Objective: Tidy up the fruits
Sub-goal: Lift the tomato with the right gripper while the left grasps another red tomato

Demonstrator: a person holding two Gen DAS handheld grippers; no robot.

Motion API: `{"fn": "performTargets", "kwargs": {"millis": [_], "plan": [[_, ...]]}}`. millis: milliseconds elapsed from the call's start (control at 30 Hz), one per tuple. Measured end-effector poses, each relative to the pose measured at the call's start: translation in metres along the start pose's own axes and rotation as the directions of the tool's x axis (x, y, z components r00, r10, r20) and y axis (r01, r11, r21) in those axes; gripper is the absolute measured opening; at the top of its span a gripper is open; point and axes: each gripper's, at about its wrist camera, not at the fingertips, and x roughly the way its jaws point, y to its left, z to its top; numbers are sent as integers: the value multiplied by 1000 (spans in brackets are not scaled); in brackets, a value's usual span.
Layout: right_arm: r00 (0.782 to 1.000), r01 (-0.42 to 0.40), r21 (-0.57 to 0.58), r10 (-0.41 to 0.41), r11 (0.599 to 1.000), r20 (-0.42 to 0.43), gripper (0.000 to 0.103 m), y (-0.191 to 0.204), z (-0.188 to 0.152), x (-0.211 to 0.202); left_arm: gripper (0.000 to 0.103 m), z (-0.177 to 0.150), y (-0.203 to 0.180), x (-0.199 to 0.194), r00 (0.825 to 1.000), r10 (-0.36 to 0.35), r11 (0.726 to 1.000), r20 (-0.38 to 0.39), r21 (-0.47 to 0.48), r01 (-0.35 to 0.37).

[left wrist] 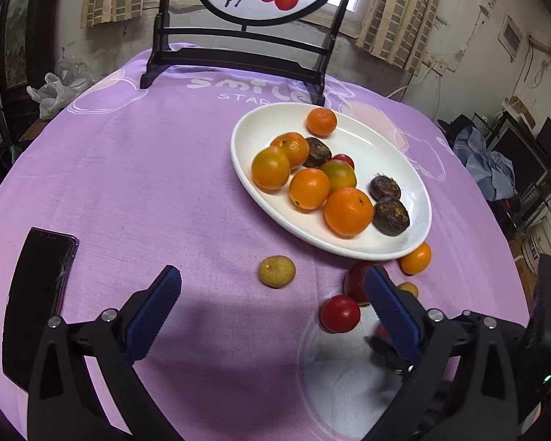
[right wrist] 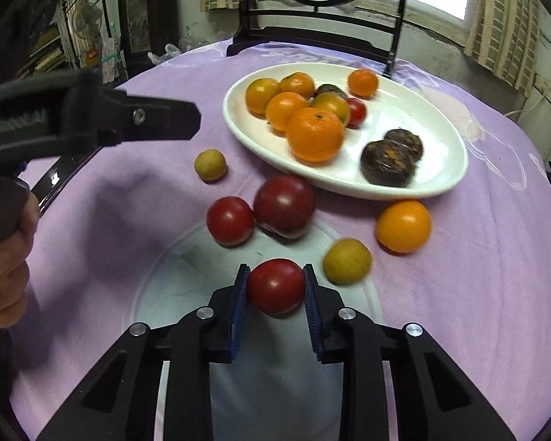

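1. right gripper (right wrist: 276, 286): both blue pads pressed against a small red tomato (right wrist: 276, 286), which sits on a pale patch of the purple tablecloth (right wrist: 477, 257).
2. left gripper (left wrist: 272, 296): jaws spread wide above bare cloth, pinching nothing; in the right wrist view a hand (right wrist: 5, 268) shows at its grip.
3. neighbours of the held tomato: a yellow-brown longan (right wrist: 347, 261) just beside the right pad; two more red tomatoes (right wrist: 230, 220) touching each other just ahead; an orange fruit (right wrist: 404, 226) near the plate's rim; another longan (right wrist: 210, 164) further left.
4. white oval plate (right wrist: 437, 183): well ahead, bearing tangerines (right wrist: 314, 134), one red tomato and dark brown round fruits (right wrist: 385, 163).
5. black phone (left wrist: 36, 294): lies flat at the cloth's left edge.
6. dark wooden stand (left wrist: 238, 58): upright behind the plate.
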Motion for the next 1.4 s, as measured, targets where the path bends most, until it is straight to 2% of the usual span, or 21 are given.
{"fn": "performTargets", "kwargs": {"millis": [167, 333, 500, 667, 700, 767, 833, 900, 967, 1000, 1033, 1167, 1267, 1400], "plan": [[1000, 15, 96, -16, 995, 12, 29, -38, -11, -9, 98, -12, -22, 6, 1000, 1, 997, -23, 74, 1], [998, 15, 125, -22, 992, 56, 29, -57, -10, -21, 98, -28, -48, 9, 999, 29, 986, -33, 163, -23], [997, 48, 154, -56, 987, 50, 29, -67, -10, -22, 98, -41, -56, 24, 994, -13, 984, -111, 172, 33], [996, 37, 123, -46, 992, 77, 29, -57, -9, -28, 97, -42, -58, 37, 994, 58, 982, -92, 182, -40], [996, 35, 120, -45, 992, 82, 29, -55, -9, -30, 95, -41, -58, 39, 994, 60, 982, -93, 185, -42], [995, 32, 118, -43, 993, 94, 29, -54, -8, -33, 72, -42, -63, 46, 993, 68, 977, -96, 210, -46], [994, 30, 121, -43, 992, 102, 29, -53, -8, -36, 67, -42, -67, 50, 992, 90, 969, -83, 237, -69], [993, 27, 126, -40, 992, 108, 29, -54, -9, -37, 58, -41, -65, 49, 994, 80, 972, -69, 226, -62], [993, 24, 130, -39, 991, 108, 29, -55, -9, -36, 43, -40, -63, 47, 995, 81, 973, -59, 219, -66], [994, 25, 131, -39, 991, 106, 29, -55, -9, -36, 40, -40, -62, 46, 996, 73, 973, -58, 222, -59], [994, 26, 130, -39, 991, 104, 29, -55, -9, -35, 32, -40, -62, 46, 996, 60, 974, -61, 222, -45], [994, 22, 128, -36, 992, 106, 29, -54, -9, -35, 30, -42, -65, 41, 996, 33, 972, -77, 232, -15], [993, 10, 125, -24, 992, 116, 29, -53, -9, -36, 30, -41, -66, 32, 997, -15, 977, -77, 211, 31], [991, -10, 149, -10, 989, 134, 29, -53, -6, -39, 30, -33, -70, 13, 998, -30, 977, -55, 210, 41]]}}
